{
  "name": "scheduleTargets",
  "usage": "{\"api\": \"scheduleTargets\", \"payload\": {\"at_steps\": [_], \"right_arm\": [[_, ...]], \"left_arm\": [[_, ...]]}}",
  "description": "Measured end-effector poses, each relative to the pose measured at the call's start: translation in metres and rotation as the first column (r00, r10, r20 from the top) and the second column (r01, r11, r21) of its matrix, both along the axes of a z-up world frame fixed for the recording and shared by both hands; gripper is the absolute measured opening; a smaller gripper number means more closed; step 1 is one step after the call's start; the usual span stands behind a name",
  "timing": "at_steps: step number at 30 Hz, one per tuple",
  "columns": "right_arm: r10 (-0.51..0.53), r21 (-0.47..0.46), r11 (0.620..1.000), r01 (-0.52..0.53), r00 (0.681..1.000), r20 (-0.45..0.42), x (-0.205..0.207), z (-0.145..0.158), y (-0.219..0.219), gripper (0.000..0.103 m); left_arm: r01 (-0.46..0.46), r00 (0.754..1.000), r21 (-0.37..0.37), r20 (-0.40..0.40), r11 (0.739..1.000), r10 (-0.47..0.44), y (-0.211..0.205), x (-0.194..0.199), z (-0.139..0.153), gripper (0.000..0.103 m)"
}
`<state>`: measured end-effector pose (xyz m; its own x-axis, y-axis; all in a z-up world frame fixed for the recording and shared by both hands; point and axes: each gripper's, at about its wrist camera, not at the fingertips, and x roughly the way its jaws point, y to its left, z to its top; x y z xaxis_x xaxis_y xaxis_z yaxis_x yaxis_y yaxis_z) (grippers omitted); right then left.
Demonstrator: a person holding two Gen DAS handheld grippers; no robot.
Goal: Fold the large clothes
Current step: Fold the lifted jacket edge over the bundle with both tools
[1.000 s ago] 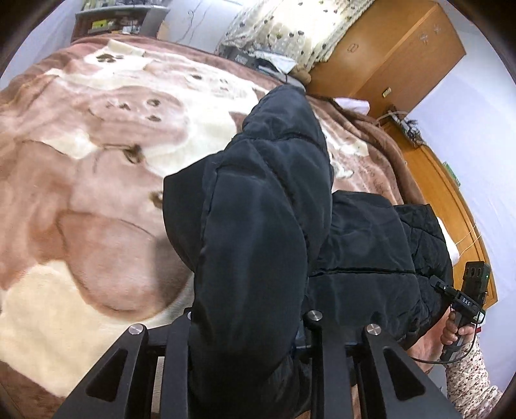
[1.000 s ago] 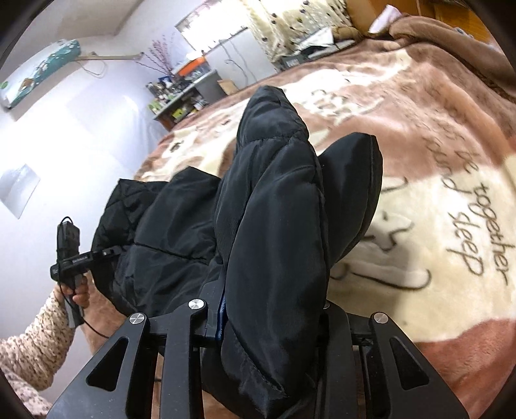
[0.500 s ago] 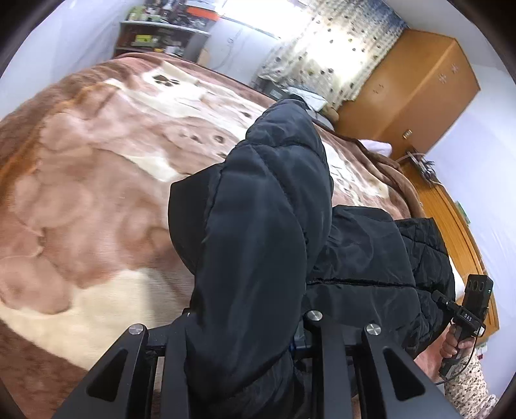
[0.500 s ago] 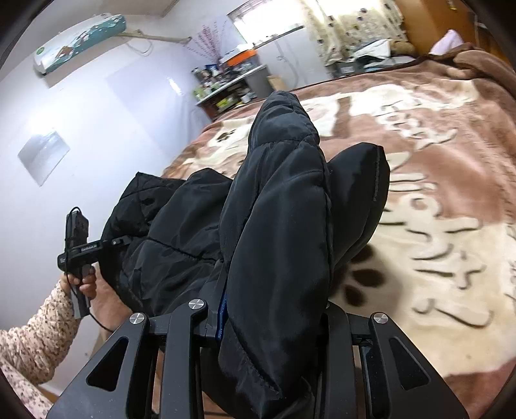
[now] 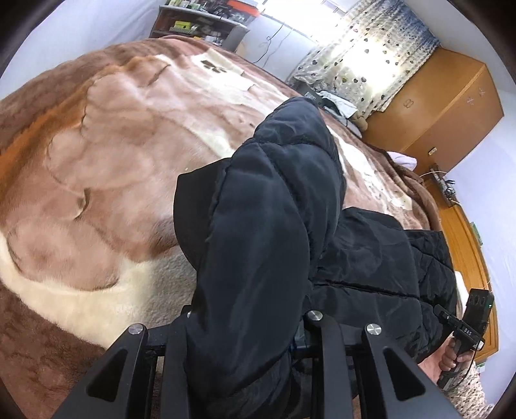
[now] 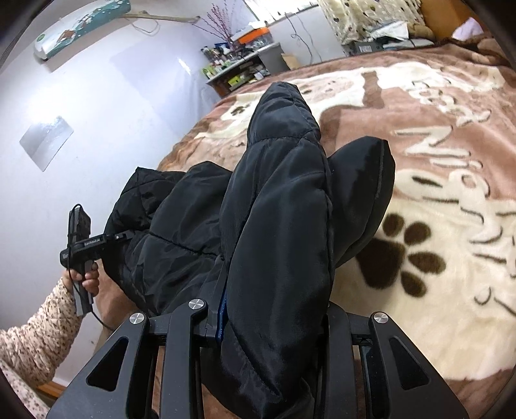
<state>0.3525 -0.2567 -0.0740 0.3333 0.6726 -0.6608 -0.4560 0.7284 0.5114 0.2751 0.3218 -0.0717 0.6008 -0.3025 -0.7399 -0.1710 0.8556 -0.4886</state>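
We hold the black padded jacket (image 5: 258, 241) above the bed's blanket (image 5: 96, 177): our left gripper (image 5: 248, 335) and right gripper (image 6: 274, 322) each have their jaws clamped narrowly on bunched fabric.

1. I'm working in a home bedroom: a bed under a plush brown and cream blanket (image 6: 419, 290) with paw prints.
2. Wooden wardrobe (image 5: 445, 109), spotted curtains (image 5: 371, 54) (bright window behind), a cluttered shelf (image 6: 238, 69) and a wall air conditioner (image 6: 80, 25).
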Motion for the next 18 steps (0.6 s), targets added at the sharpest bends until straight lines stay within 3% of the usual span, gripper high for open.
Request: {"api": "scheduleTargets", "payload": {"at_steps": [6,18], "right_arm": [[-0.031,-0.027,0.999,0.029,0.998,-0.048,-0.003,-0.023,-0.008,0.030],[-0.076,-0.073,0.995,0.071,0.995,-0.070,-0.011,-0.037,-0.013,0.039]], "left_arm": [[-0.018,0.999,-0.019,-0.039,1.000,0.017,0.005,-0.002,-0.020,0.030],[-0.003,0.996,0.043,-0.086,0.999,0.007,-0.002,0.000,-0.032,0.044]]}}
